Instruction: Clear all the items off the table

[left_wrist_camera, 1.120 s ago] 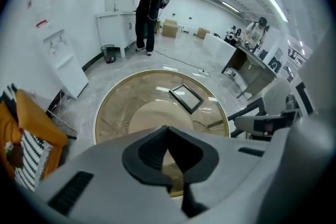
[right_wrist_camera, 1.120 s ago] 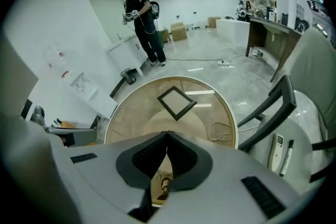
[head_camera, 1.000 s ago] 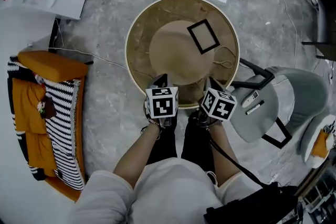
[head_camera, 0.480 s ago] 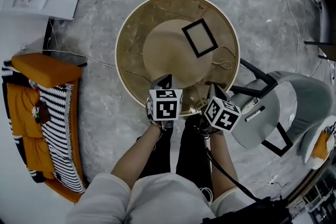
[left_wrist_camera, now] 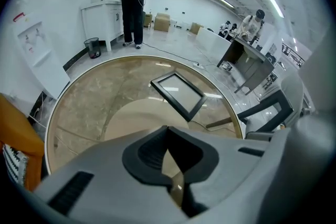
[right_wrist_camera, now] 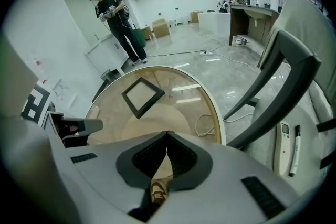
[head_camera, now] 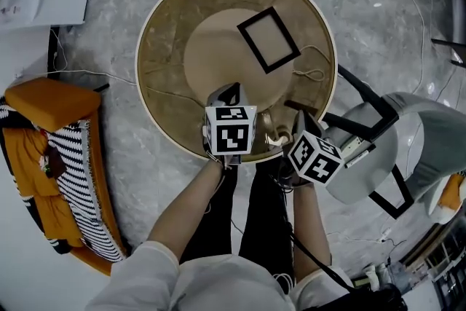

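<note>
Above the centre of the head view, on the round glass tabletop (head_camera: 156,25), a black picture frame (head_camera: 268,40) is seen lying flat. It is judged light, stiff and possibly glazed, so fragile, and is best taken by one edge rail. A limp cord loop (head_camera: 314,74) lies just right of it. No container is seen on the tabletop. At the lower rim, the left claw (left_wrist_camera: 168,131) and right claw (right_wrist_camera: 167,136) are closed tip to tip, with nothing held.

head view: the marker cubes (head_camera: 231,130) sit right over the left gripper (head_camera: 227,98) and right gripper (head_camera: 298,120), so the jaws don't show there. they also cover the near rim of the table (head_camera: 164,47). the grey chair (head_camera: 429,127) runs off the right edge, the orange striped cushion (head_camera: 73,178) off the left.
</note>
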A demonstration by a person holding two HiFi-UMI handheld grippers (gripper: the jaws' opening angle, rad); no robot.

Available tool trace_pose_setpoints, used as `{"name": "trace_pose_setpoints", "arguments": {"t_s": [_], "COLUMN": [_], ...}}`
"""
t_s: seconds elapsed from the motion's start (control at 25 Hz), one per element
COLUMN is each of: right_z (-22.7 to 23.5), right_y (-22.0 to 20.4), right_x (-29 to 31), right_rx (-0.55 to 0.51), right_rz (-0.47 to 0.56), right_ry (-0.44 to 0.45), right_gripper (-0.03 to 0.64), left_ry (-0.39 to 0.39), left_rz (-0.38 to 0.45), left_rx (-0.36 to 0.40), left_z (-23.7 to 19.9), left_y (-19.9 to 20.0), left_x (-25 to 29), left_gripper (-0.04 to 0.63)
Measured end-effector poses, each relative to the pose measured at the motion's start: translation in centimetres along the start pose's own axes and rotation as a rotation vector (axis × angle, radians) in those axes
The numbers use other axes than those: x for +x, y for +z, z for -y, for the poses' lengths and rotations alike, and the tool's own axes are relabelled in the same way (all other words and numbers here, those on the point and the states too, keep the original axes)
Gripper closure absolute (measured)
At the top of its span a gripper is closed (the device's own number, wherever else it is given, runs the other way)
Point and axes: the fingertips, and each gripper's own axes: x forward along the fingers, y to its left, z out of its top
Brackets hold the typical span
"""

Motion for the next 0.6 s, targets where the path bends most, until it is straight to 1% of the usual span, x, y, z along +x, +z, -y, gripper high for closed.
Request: {"name": "trace_pose_setpoints", "arguments": {"t_s": [0.28, 0.32, 0.4, 0.48, 0.6], "right_z": [0.9, 1.0, 1.3, 1.6, 1.9], "right_y": [0.4, 0.5, 0.7, 0.9, 1.0], "right_x": [0.8, 0.9, 1.1, 1.4, 1.7], "right_rx": [0.013, 0.013, 0.007, 0.003, 0.005], "right_rz": [-0.018, -0.019, -0.022, -0.026, -0.033], "right_ry": [-0.005, -0.007, -0.012, -0.015, -0.015], "right_gripper": [0.594, 0.592, 0.592, 0.592, 0.592], "left_ry": [-0.003, -0.009, -0.02, -0.022, -0.021], "left_rz": [0.001, 0.005, 0.02, 0.038, 0.056], "left_rx": [-0.027, -0.036, -0.061, -0.088, -0.134], "left_z": [0.8, 0.9, 1.2, 1.4, 1.5], "left_y": [2.1, 2.5, 3.5, 4.5, 5.6], "left_x": [2.6, 3.0, 3.7, 4.3, 5.2], "left_gripper": [0.58, 0.562, 0.491, 0.476, 0.435]}}
